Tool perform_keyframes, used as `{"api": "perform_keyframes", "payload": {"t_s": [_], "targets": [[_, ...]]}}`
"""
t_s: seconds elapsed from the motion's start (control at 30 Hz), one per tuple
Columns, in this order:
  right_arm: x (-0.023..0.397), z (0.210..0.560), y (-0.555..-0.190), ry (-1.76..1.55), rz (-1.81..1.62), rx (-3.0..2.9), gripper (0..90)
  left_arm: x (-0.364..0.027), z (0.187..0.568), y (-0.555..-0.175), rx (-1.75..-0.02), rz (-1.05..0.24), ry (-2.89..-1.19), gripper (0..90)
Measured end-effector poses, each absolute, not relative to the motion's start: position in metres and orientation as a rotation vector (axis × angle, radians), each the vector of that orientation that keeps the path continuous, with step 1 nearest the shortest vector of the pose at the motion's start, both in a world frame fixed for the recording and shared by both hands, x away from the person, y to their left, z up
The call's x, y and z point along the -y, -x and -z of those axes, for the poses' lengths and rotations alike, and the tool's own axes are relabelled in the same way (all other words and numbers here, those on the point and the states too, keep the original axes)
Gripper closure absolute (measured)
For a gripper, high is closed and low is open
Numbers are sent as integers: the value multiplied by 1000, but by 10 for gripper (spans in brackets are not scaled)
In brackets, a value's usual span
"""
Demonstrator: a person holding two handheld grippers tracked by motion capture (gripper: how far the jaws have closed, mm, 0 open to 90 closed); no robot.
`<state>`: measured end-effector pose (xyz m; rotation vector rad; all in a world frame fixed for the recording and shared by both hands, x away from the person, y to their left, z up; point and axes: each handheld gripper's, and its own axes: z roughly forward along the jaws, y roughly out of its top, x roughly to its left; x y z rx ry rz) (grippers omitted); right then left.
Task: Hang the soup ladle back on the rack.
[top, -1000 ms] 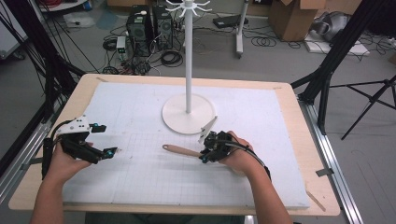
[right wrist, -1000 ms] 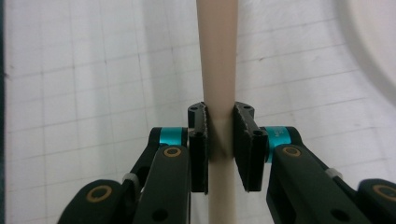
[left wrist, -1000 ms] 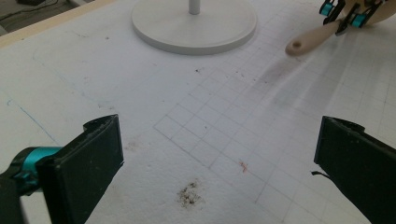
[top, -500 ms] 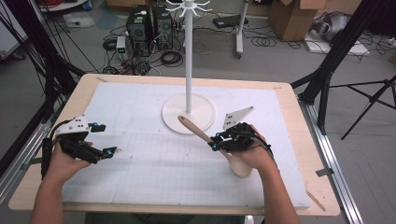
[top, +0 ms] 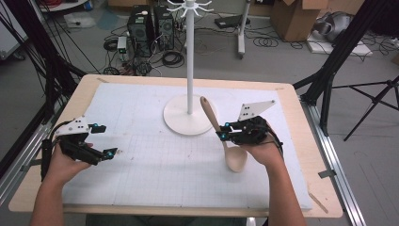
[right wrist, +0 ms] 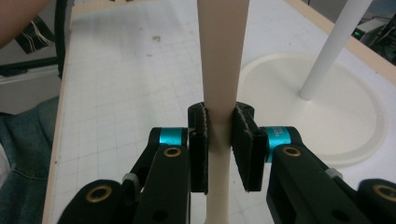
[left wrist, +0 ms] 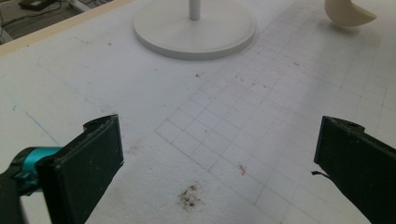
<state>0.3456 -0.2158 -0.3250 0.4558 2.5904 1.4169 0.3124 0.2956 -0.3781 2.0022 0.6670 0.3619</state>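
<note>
A pale wooden spoon hangs above the white mat, handle end toward the stand, bowl toward the person. My right gripper is shut on its handle; in the right gripper view both pads clamp the spoon handle. The white stand with hooks at its top rises from a round base just left of the spoon. My left gripper rests low at the mat's left side, jaws wide open with nothing between them. In the left gripper view the spoon's bowl floats at the top right.
The white gridded mat covers a wooden table. Black tripod legs stand off the table's right side, and cables and computer cases lie on the floor behind it.
The right gripper lifted the spoon off the mat and moved right, turning it from lying across the table to standing with its handle end toward the stand. The left gripper stayed put.
</note>
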Motion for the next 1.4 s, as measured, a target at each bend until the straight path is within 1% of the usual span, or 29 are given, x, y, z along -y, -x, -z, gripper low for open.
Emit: {"api": "perform_keyframes", "payload": {"t_s": [0.47, 0.77, 1.4], "targets": [[231, 280, -358, -485, -1480, -2495, 771, -295, 378, -312, -664, -361, -2004, 16], [240, 253, -378, -529, -1510, -2452, 771, -294, 378, -312, -665, -359, -2009, 16], [226, 210, -415, -535, -1483, -2475, 771, -295, 379, -313, -670, -358, -2006, 17]]}}
